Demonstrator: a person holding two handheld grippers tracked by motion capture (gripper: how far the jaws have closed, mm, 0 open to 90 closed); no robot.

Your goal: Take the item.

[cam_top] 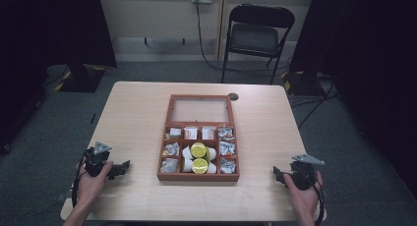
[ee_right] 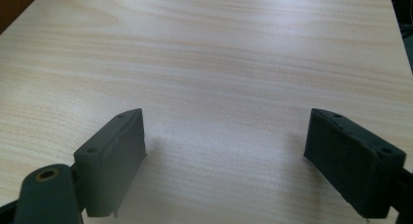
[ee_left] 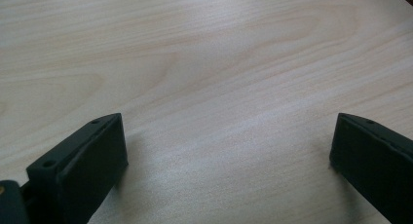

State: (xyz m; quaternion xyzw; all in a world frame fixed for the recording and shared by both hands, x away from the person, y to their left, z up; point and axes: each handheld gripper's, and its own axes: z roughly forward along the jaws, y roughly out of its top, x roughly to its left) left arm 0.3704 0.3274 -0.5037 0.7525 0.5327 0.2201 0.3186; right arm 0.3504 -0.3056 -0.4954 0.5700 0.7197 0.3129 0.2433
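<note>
1. High view: nearest me, my left hand (cam_top: 91, 183) holds the left gripper (cam_top: 120, 168) at the near left of the table (cam_top: 137, 113), and my right hand (cam_top: 305, 195) holds the right gripper (cam_top: 276, 173) at the near right. Both grippers point inward toward the wooden box (cam_top: 198, 176), which sits at the table's centre, well apart from each. Its lid (cam_top: 200, 109) stands open at the far side. Two yellow-topped cups (cam_top: 199, 157) lie in the middle compartment; small packets (cam_top: 171, 149) fill the compartments around them. A black folding chair (cam_top: 258, 37) stands beyond the table.

2. Left gripper view: I see the left gripper's (ee_left: 229, 151) two black jaws spread wide with bare wood between them. Nothing is held.

3. Right gripper view: I see the right gripper's (ee_right: 226, 146) jaws likewise spread wide over bare wood, gripping nothing. A brown corner of the box (ee_right: 14, 2) shows at the top left.
</note>
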